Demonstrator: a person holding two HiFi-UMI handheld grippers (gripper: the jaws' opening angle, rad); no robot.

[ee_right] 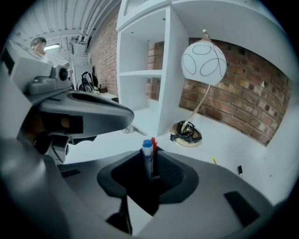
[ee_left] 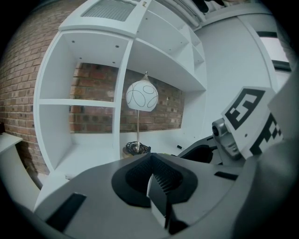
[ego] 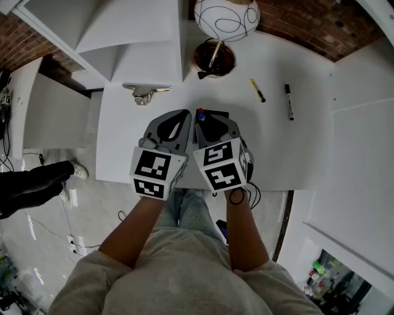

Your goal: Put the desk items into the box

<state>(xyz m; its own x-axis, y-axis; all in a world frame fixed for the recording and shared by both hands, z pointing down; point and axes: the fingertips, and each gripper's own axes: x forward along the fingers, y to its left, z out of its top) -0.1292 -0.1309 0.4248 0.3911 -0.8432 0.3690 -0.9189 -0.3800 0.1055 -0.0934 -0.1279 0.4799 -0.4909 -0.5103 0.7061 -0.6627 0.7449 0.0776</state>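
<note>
My right gripper [ego: 204,120] [ee_right: 150,154] hangs over the front middle of the white desk [ego: 277,154]. A blue-capped marker and a red one [ee_right: 148,156] stick out forward between its pads, which sit against them. Their tips [ego: 200,113] show just past the jaw ends. A black box [ego: 218,114] lies on the desk right under and beyond that gripper, mostly hidden by it. Close on the left is my left gripper [ego: 184,115] [ee_left: 150,163], its jaws together with nothing between them. A yellow marker [ego: 257,90] and a black marker [ego: 289,101] lie further back on the right.
A globe lamp [ego: 226,18] with a round base [ego: 214,58] stands at the back of the desk. A white shelf unit [ego: 141,37] fills the back left, and a metal clip [ego: 145,92] lies in front of it. The desk's front edge runs just under my hands.
</note>
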